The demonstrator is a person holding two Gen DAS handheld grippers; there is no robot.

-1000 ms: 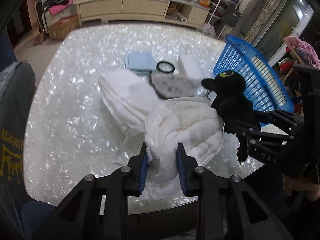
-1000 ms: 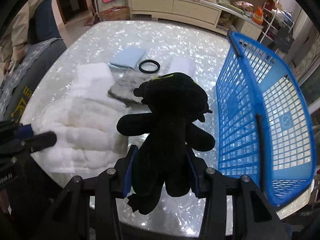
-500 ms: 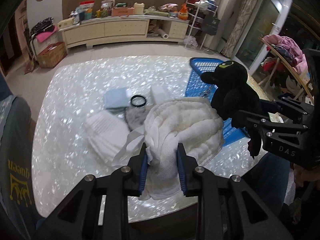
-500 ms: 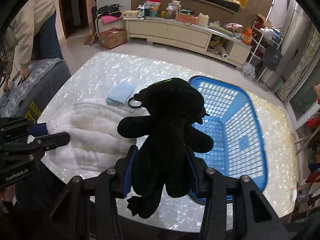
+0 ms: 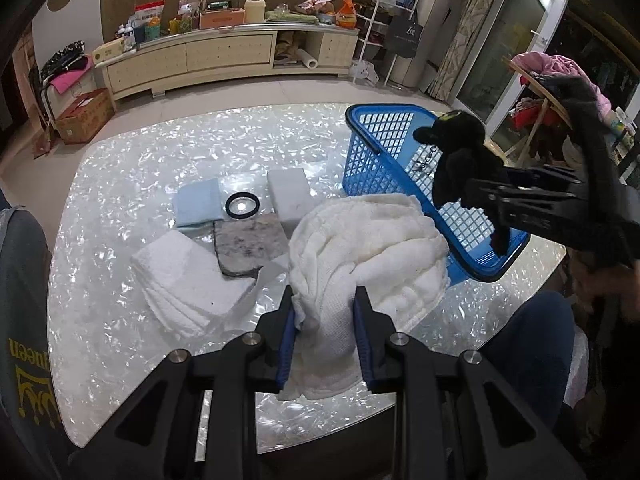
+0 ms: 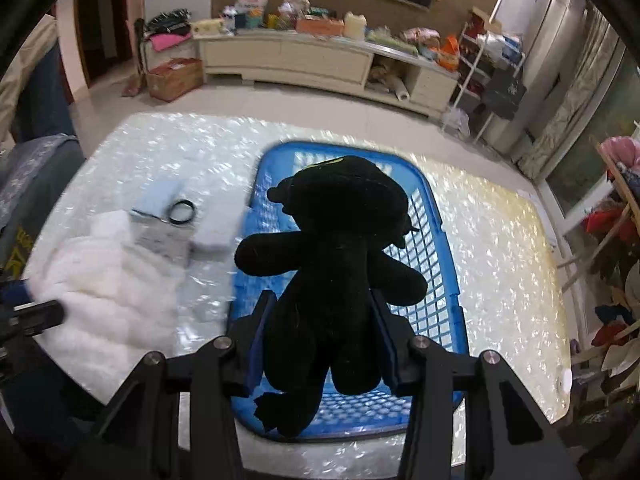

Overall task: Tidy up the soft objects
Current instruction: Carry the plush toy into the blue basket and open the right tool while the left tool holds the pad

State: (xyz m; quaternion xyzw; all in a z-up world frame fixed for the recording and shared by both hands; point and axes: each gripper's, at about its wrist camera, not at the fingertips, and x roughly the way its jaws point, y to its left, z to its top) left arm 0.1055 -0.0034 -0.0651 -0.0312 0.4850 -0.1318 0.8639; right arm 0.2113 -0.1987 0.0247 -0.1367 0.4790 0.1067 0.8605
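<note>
My left tool (image 5: 324,328) is clenched on a white towel (image 5: 368,248) lifted over the desk (image 5: 120,184); the right tool (image 6: 320,344) grips a black plush toy (image 6: 332,264) that hangs, I think, directly above the blue basket (image 6: 440,264). Smaller folded cloths (image 5: 180,276) lie left.

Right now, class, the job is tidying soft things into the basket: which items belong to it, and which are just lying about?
Belongs to the job:
white towel in the left claw
black plush toy in the right claw
blue basket
folded white cloth
grey cloth
blue cloth

Lying about:
black ring
cardboard box
</note>
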